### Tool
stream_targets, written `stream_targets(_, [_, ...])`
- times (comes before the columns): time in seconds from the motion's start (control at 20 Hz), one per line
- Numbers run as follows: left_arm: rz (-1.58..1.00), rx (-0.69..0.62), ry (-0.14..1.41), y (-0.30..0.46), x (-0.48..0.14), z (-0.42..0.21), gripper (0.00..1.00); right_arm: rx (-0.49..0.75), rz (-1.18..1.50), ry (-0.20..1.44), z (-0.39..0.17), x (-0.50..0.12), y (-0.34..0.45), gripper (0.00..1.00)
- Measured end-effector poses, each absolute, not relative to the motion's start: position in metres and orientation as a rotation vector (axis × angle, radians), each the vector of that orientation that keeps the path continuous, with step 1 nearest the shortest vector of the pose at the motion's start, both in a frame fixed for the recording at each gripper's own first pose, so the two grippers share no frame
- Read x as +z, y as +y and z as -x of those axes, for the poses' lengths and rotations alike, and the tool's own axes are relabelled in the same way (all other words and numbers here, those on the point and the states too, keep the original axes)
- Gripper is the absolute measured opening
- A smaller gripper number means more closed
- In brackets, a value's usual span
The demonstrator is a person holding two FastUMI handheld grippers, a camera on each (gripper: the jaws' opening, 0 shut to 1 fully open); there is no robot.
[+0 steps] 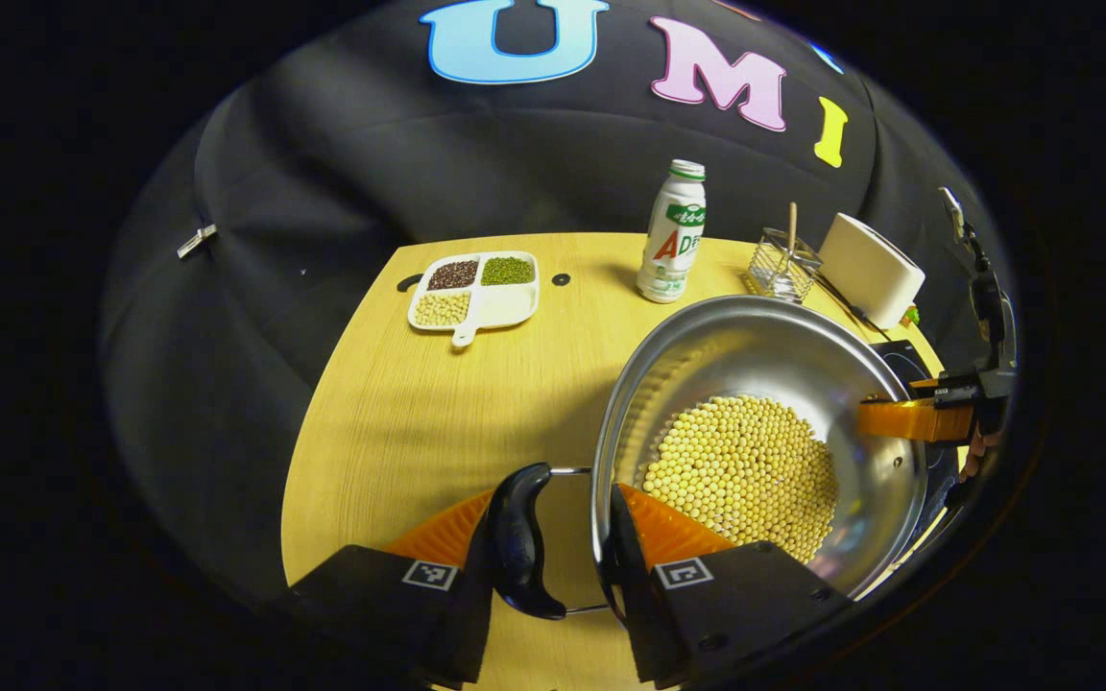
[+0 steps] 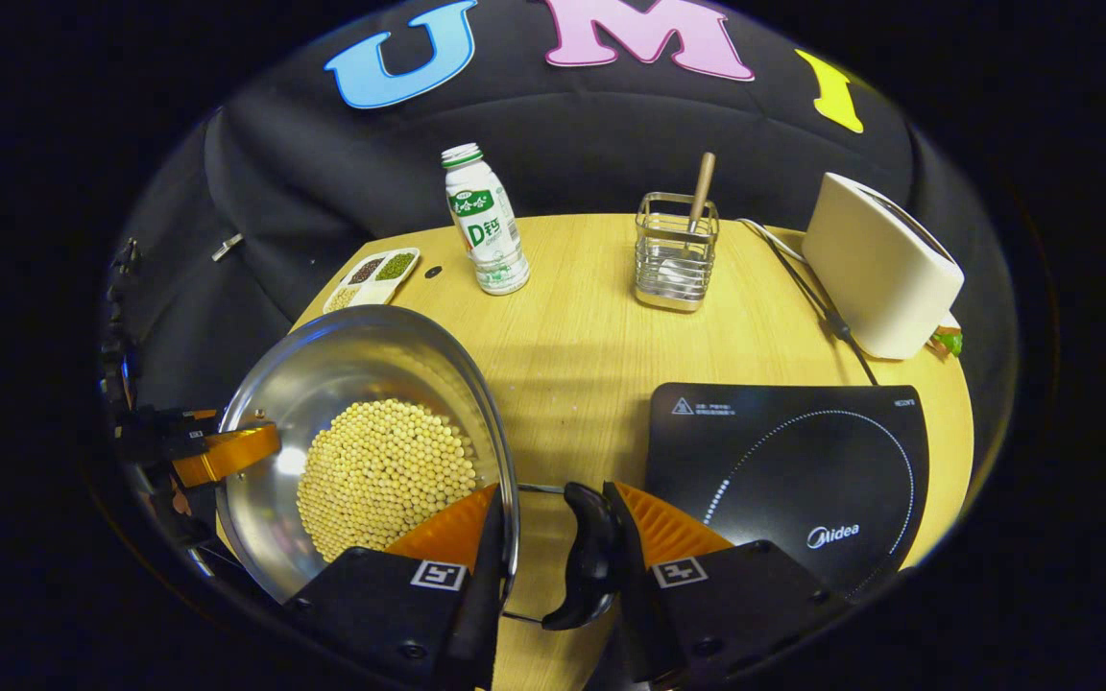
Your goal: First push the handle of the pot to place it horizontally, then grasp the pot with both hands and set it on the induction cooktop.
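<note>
Steel pot (image 1: 764,384), holding pale round beans (image 1: 745,475), above the wooden table (image 1: 438,403), beside the induction cooktop (image 2: 793,461) rather than on it. Its two black side handles lie on a horizontal axis, one toward each gripper. Left gripper (image 1: 558,547) clenches the near handle (image 1: 519,542) against the rim; right gripper (image 2: 553,547) likewise clasps the opposite handle (image 2: 589,557). Cooktop bears the legible brand "Midea". Bottle (image 2: 486,226), divided dish (image 1: 474,293), wire holder (image 2: 676,250) and toaster (image 2: 884,278) stand behind; the pot's underside is hidden.
</note>
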State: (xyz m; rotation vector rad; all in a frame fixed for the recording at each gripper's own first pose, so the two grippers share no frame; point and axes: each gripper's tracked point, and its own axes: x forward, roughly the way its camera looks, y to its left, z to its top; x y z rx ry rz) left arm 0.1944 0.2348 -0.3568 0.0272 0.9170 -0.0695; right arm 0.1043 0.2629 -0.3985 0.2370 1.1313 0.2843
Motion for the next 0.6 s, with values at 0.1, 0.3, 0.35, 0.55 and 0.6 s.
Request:
stream_targets(0.1, [-0.036, -0.083, 0.914, 0.220, -0.343, -0.194, 0.60, 0.275, -0.244, 1.120, -0.103, -0.388, 0.246, 0.55])
stream_targets(0.3, [-0.053, -0.111, 0.912, 0.183, -0.323, -0.193, 0.60, 0.247, -0.257, 1.110, -0.098, -0.374, 0.208, 0.55])
stream_targets(0.35, [-0.054, -0.119, 0.913, 0.172, -0.319, -0.194, 0.60, 0.238, -0.260, 1.108, -0.098, -0.372, 0.198, 0.59])
stream_targets(0.55, [-0.045, -0.152, 0.915, 0.130, -0.311, -0.196, 0.60, 0.208, -0.253, 1.095, -0.095, -0.363, 0.155, 0.55])
stream_targets(0.6, [-0.042, -0.160, 0.913, 0.119, -0.310, -0.196, 0.60, 0.201, -0.250, 1.090, -0.094, -0.362, 0.145, 0.55])
